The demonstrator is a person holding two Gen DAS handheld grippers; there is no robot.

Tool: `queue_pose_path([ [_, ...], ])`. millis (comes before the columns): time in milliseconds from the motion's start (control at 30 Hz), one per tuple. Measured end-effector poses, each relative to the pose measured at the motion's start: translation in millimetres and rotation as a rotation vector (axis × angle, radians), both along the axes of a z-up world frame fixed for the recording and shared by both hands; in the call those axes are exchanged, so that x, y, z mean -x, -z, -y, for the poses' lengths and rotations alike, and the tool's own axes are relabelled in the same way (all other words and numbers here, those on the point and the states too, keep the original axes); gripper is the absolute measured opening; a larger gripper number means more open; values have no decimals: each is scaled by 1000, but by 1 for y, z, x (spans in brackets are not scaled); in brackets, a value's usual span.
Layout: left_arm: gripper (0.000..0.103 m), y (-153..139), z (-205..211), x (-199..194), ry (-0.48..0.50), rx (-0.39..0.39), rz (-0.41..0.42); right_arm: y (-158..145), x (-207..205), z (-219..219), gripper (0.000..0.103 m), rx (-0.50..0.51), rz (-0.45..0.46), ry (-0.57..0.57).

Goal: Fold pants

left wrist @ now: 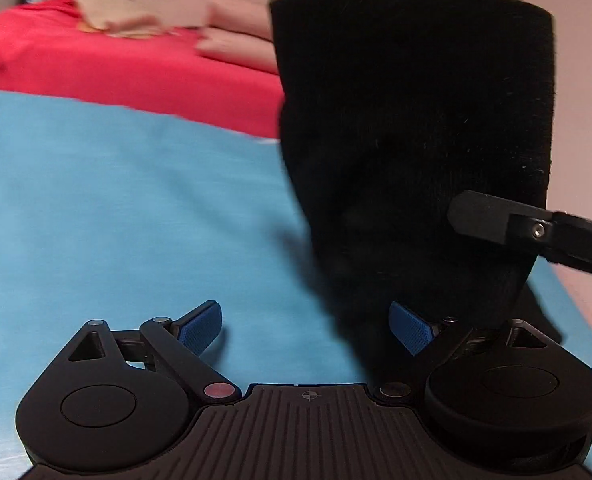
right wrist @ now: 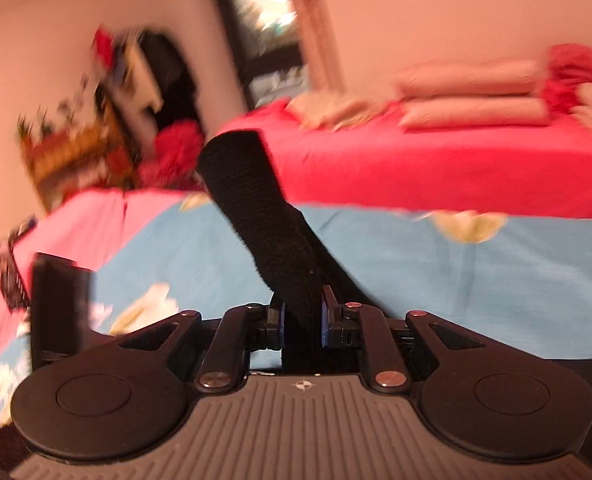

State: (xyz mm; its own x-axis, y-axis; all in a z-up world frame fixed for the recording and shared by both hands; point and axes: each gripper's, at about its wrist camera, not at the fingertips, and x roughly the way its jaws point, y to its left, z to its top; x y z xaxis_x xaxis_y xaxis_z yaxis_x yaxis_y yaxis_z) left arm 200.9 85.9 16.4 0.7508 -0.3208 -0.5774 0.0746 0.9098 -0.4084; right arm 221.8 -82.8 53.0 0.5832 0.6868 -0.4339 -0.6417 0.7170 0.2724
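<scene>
The black pants [left wrist: 411, 128] hang as a thick folded bundle above the blue bedsheet [left wrist: 116, 208], filling the right half of the left wrist view. My left gripper [left wrist: 305, 328] is open just left of the bundle's lower end. Its right blue pad [left wrist: 409, 328] sits against the cloth and its left pad [left wrist: 202, 328] is over bare sheet. My right gripper [left wrist: 479, 216] reaches in from the right edge and pinches the bundle's side. In the right wrist view the right gripper [right wrist: 301, 326] is shut on a black strip of the pants [right wrist: 256, 208], which rises up and to the left.
A bed with a red cover [right wrist: 435, 164] and pink pillows [right wrist: 471, 96] stands beyond the blue sheet [right wrist: 455, 280]. A cluttered shelf [right wrist: 80, 152] stands against the wall at left. A blurred black part [right wrist: 60, 308] shows at the left of the right wrist view.
</scene>
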Motion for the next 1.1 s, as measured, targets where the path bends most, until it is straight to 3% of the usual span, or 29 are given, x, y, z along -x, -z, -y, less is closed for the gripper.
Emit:
queue_pose_path([
  [100,103,-15,55,-16,69,-37,61,-2,4,64,18,-69,24,118],
  [200,103,-17,105,-24,136,-155,76,22,12,129,21,-78,27,256],
  [267,103,-9,126,-25,173,-224,65,55,7,166,34,-80,-77,305],
  [300,103,-4,132,-23,177,-251,59,72,4,184,51,-92,-140,325],
  [367,103,3,136,-19,160,-259,68,93,2,218,54,-191,-206,347],
  [467,103,6,133,-17,132,-220,54,100,-4,244,75,-398,-266,333],
  [500,103,7,130,-16,127,-205,48,97,-7,251,82,-422,-266,344],
  [600,103,6,125,-15,118,-189,37,93,-22,248,83,-410,-287,368],
  [667,103,5,122,-19,109,-195,34,94,-33,247,81,-395,-317,387],
  [700,103,5,124,-19,105,-200,32,93,-36,244,62,-368,-316,407],
  [733,103,5,121,-19,104,-207,27,90,-36,239,17,-308,-297,439],
  [767,103,3,122,-18,108,-208,24,86,-32,235,19,-235,-271,462],
  [867,103,0,119,-13,140,-163,7,71,-9,243,18,-264,-144,477],
  [900,103,0,118,-14,154,-136,-12,74,-6,246,19,-231,-126,501],
  [967,103,5,118,-21,176,-105,-65,91,-10,247,24,-132,-178,549],
  [1000,103,8,118,-24,180,-97,-87,96,-9,251,24,-146,-185,536],
  [1067,103,10,115,-29,169,-92,-113,92,-4,261,48,-188,-161,543],
  [1100,103,11,112,-31,168,-81,-125,87,-3,264,82,-183,-137,570],
])
